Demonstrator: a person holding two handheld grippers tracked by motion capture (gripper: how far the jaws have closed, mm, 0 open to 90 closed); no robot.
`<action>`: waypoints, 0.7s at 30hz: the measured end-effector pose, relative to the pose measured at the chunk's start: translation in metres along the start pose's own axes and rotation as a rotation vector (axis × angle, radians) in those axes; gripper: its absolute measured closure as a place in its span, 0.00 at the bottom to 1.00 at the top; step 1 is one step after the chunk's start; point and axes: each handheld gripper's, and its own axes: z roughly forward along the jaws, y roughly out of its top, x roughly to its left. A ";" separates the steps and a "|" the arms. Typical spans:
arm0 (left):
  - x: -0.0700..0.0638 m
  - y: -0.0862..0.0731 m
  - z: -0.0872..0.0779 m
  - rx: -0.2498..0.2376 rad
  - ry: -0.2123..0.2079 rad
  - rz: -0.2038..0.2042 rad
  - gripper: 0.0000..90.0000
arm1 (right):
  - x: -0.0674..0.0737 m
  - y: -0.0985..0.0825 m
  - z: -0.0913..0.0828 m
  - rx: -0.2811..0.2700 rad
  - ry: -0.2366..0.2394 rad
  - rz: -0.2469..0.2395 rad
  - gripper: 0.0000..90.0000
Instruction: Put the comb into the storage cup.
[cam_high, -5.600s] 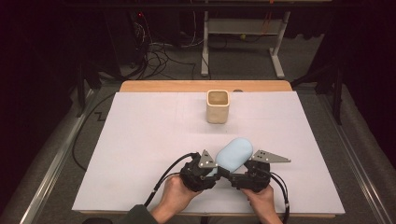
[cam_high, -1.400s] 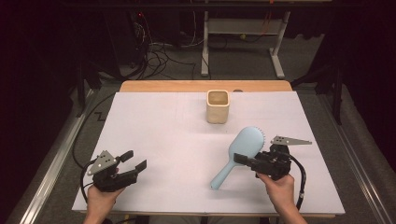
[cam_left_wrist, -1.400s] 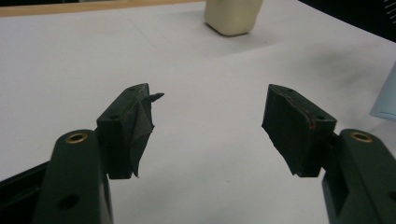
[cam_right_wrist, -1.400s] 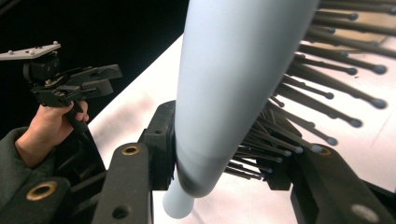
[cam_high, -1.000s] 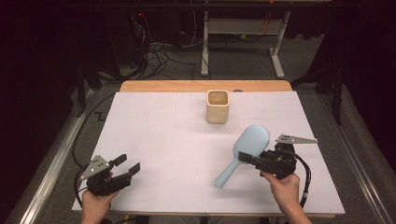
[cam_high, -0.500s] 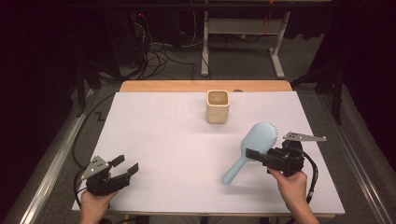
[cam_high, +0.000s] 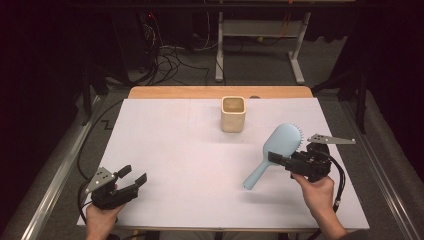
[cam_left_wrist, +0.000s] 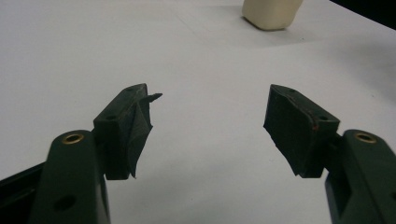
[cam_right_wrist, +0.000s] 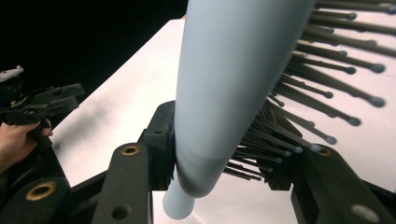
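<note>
Overhead, the right gripper (cam_high: 279, 160) is clamping a light blue hairbrush (cam_high: 279, 146) above the white table (cam_high: 175, 135) near the beige cup (cam_high: 233, 114), while the left gripper (cam_left_wrist: 208, 121) is gaping wide, and the hairbrush (cam_right_wrist: 233, 84) is sitting pinched at its bristled head.

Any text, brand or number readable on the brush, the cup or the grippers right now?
None can be read.
Brush: plain light blue, no lettering shows.
Cup: plain beige, no label shows.
Left gripper and right gripper: black with brass inserts, no markings show.
Table: plain white sheet, no print.
</note>
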 end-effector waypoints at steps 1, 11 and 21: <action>0.000 0.000 0.000 0.000 0.000 0.000 0.36 | 0.000 0.000 0.000 0.000 0.000 0.000 0.62; -0.001 -0.001 0.001 0.009 0.002 0.006 0.36 | -0.006 0.012 -0.002 -0.010 -0.042 -0.008 0.62; -0.001 -0.001 0.001 0.010 0.007 0.005 0.37 | -0.010 0.027 0.000 -0.005 -0.089 -0.033 0.62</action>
